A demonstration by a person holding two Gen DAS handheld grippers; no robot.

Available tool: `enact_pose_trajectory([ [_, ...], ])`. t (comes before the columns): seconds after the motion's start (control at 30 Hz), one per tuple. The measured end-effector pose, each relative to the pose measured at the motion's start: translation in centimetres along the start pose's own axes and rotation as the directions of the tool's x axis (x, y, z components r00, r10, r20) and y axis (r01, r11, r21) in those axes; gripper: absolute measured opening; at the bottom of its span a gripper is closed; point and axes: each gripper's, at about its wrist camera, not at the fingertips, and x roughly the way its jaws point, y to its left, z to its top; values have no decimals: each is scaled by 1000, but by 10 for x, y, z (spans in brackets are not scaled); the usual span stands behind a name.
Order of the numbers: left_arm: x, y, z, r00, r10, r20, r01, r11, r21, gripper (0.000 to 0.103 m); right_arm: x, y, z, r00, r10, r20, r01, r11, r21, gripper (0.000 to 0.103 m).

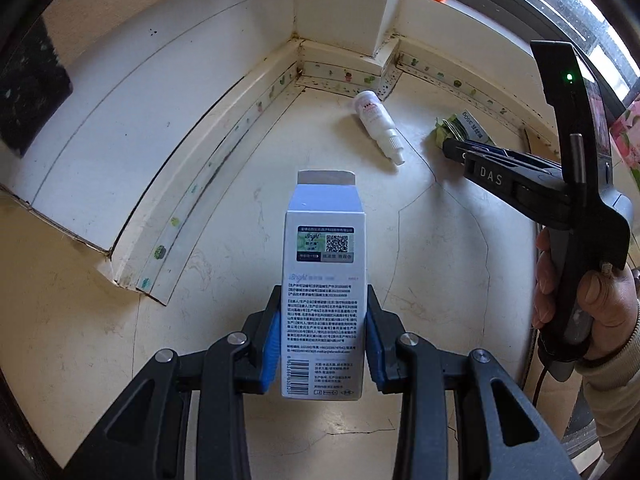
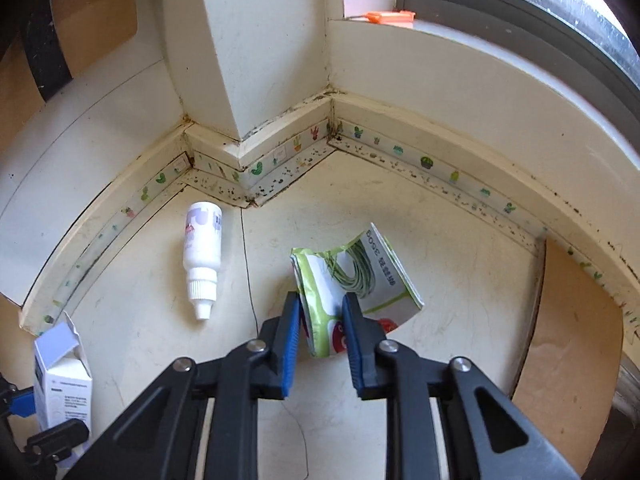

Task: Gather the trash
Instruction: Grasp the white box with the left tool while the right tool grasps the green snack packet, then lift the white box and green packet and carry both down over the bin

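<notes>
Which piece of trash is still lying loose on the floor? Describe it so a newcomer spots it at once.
Find the corner where the cactus-patterned baseboard wraps around the cream wall pillar. Just in front lies a small white plastic dropper bottle on its side, nozzle pointing away from the wall. Unlike the white carton and green-and-white packet, no tool holds it.

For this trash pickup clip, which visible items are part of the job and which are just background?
Job items:
white carton, clamped in left gripper
green food packet, between right gripper pads
white bottle, lying on floor

Background:
orange clip on windowsill
cactus-pattern baseboard tape
</notes>
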Motion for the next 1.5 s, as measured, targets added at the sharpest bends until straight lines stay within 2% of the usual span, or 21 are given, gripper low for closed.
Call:
enact_pose_trajectory([
  [0.1, -2, -1, 1, 1000, 3, 13, -3, 1000, 4, 34, -9, -2, -3, 1000, 18, 8, -18, 1000, 4, 12],
  [0.33, -18, -15, -8, 999, -24, 42, 22, 999, 47, 34, -52, -11, -19, 992, 130, 3, -130, 988, 79, 10],
  [0.57, -64, -24, -41, 990, -102, 94, 92, 990, 104, 34, -116, -3, -52, 976, 215, 26, -217, 961, 174, 10],
  [0.83, -130, -9, -107, 974, -183, 135, 159, 972, 172, 34, -217, 25, -120, 967, 232, 106, -253, 928, 274, 10],
  [1.1, -181, 20, -189, 949, -273, 156, 240, 949, 204, 34, -296, 67, -199, 961, 221, 166, -265, 906, 331, 10],
  [1.33, -206, 34, -261, 935, -332, 126, 293, 921, 256, 34, -342, 116, -275, 960, 219, 172, -268, 894, 358, 10],
  [1.5, -207, 36, -309, 936, -343, 83, 305, 904, 300, 34, -347, 138, -327, 968, 220, 122, -251, 888, 384, 10],
])
